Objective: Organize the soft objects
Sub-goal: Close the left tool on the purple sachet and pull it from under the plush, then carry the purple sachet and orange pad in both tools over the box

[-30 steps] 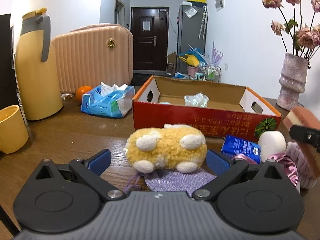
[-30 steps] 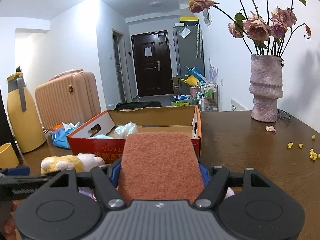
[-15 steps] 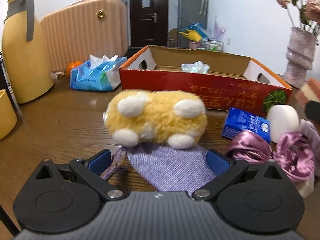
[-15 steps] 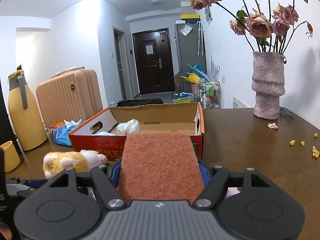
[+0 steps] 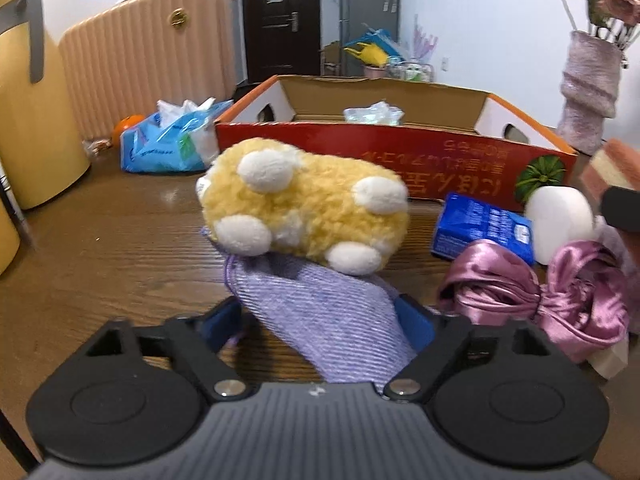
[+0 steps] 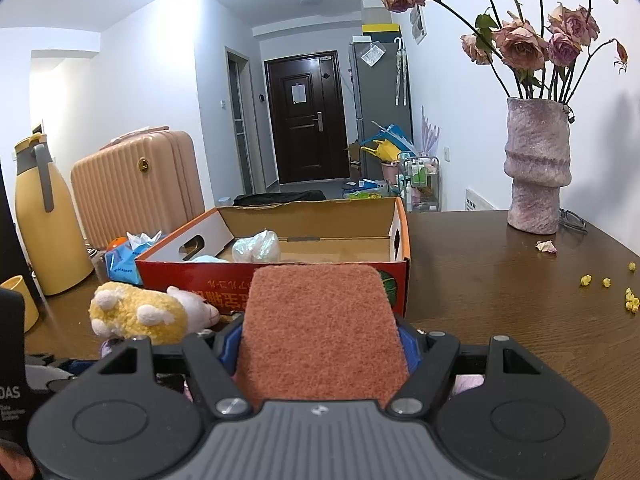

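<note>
The left hand-held gripper (image 5: 320,320) has its blue pads spread on either side of a ribbed lilac knit cloth (image 5: 324,316), not visibly pinching it. On the cloth's far end rests a fluffy yellow plush toy (image 5: 304,216) with white paws. The right hand-held gripper (image 6: 320,344) pinches a coarse, rust-coloured rectangular sponge (image 6: 320,328). Only the left view shows the shiny satin scrunchie (image 5: 536,300), blue packet (image 5: 484,228) and smooth white egg-shaped object (image 5: 558,216); only the right shows yellow crumbs (image 6: 628,300) on the wooden counter (image 6: 500,280) beside the cardboard box (image 6: 320,220).
</note>
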Motion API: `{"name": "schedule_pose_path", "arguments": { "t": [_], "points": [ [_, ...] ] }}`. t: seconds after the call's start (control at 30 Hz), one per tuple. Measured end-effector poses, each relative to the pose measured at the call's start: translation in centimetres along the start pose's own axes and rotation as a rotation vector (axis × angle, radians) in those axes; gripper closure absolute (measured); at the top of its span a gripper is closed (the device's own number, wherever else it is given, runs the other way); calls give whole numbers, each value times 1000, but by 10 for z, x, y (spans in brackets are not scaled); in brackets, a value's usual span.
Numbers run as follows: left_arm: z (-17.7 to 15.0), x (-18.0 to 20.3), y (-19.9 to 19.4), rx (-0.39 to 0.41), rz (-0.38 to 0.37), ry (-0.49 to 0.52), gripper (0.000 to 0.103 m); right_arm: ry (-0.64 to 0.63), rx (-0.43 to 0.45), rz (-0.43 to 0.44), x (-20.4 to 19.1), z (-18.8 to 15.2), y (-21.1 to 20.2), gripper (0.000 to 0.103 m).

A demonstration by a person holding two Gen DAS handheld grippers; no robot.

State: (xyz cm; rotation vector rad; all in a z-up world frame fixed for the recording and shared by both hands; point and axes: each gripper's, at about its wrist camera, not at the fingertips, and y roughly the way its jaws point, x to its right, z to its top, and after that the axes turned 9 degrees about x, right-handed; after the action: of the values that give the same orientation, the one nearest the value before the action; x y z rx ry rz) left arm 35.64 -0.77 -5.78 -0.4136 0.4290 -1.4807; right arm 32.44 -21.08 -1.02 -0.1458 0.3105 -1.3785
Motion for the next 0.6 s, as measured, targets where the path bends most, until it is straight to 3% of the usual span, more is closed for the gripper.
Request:
{"name": "schedule_pose_path", "arguments": {
  "t": [0.1,0.13,0.37,0.6],
  "points": [
    [0,2,-5,10,-31,13,52,1,0,4,1,0,-1,32],
    [0,2,-7,10,-39,13,55,1,0,6,1,1,-1,32],
    [-1,-5,-21,33,-46,-11,59,0,1,9,1,0,-2,32],
    [0,-14,-47,112,-51,-33,59,-2,5,11,1,1,-3,32]
  ]
}}
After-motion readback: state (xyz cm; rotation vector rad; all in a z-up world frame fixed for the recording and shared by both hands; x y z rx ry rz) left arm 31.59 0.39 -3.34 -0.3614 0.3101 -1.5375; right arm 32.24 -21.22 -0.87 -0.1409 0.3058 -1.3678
